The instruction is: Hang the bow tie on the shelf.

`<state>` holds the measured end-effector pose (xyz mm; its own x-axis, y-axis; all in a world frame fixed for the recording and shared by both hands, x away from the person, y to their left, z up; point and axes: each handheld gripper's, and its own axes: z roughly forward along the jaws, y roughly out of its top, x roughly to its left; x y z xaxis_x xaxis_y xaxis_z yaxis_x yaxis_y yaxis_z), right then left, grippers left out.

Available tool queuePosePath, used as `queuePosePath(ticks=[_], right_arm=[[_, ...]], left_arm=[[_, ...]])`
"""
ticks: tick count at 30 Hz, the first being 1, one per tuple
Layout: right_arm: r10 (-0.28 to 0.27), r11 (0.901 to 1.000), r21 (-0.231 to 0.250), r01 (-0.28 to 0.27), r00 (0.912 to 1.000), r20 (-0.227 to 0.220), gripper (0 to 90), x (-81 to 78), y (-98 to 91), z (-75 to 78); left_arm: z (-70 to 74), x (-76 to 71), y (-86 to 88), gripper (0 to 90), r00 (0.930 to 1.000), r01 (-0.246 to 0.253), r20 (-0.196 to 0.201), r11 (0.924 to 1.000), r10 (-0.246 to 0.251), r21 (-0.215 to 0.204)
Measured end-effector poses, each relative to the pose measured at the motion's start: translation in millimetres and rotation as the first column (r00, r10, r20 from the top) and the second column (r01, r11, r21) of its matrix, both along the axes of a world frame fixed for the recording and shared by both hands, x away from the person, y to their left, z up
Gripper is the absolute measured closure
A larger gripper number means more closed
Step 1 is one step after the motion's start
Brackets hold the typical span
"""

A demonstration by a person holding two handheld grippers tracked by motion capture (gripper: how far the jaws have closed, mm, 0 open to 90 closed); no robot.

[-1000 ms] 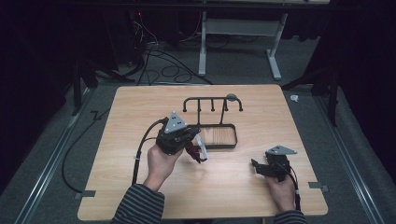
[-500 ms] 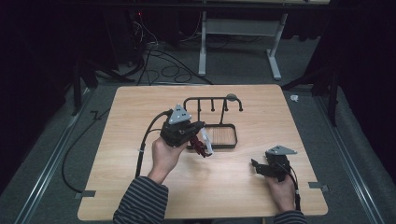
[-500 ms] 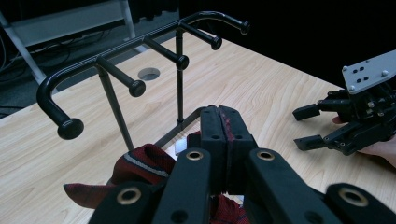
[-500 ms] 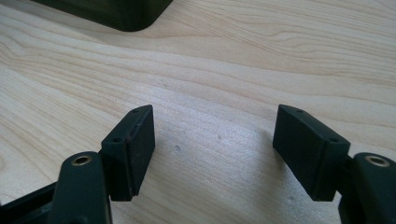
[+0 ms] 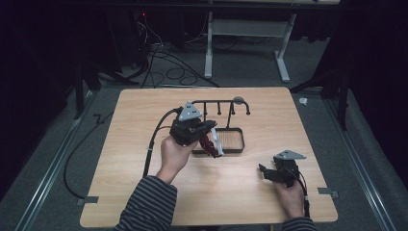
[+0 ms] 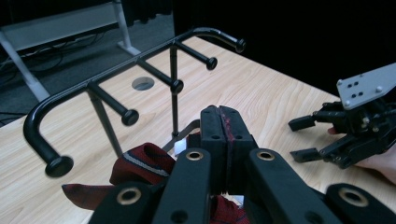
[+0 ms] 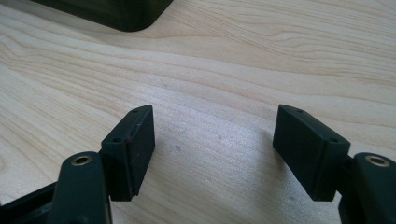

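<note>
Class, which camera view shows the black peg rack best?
The left gripper view: the black peg rack fills it close up, every peg distinct. The high view shows it small beyond the left gripper; the right gripper view, perhaps a dark base corner.

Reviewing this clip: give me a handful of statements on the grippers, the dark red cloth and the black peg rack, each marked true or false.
1. The left gripper is shut on the dark red striped cloth. True.
2. The right gripper holds a cloth. False: its jaws stand open over the bare light wooden table.
3. The cloth hangs on a peg of the black metal peg rack. False: the pegs are bare; it is in the left gripper.
4. The rack stands on a black-rimmed tray base. True.
</note>
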<state>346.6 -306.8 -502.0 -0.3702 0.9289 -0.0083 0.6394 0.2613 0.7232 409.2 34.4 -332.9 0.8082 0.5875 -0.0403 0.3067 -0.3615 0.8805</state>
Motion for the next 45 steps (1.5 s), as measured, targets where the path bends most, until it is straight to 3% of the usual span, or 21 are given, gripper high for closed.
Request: queuePosePath(ticks=[22,27,39,45], right_arm=[[0.003,1.0,0.001,-0.003,1.0,-0.001,30.7,-0.1,-0.2,0.1],[0.002,1.0,0.001,-0.002,1.0,0.0,30.7,-0.1,-0.1,0.0],[0.002,1.0,0.001,-0.002,1.0,0.0,30.7,-0.2,0.0,0.0],[0.001,1.0,0.001,-0.001,1.0,-0.001,30.7,-0.2,0.1,0.0]], left_arm=[[7.5,22.0,-22.5,89.3,0.9998,0.016,-0.014,0.9998,-0.016,-0.012],[11.1,29.4,-23.6,89.3,0.9999,0.0,-0.013,0.9999,0.0,-0.011],[3.6,43.2,-25.4,89.3,0.9987,-0.034,-0.039,0.9994,0.034,-0.004],[0.0,47.9,-23.5,89.4,0.9947,-0.092,-0.044,0.9955,0.093,0.022]])
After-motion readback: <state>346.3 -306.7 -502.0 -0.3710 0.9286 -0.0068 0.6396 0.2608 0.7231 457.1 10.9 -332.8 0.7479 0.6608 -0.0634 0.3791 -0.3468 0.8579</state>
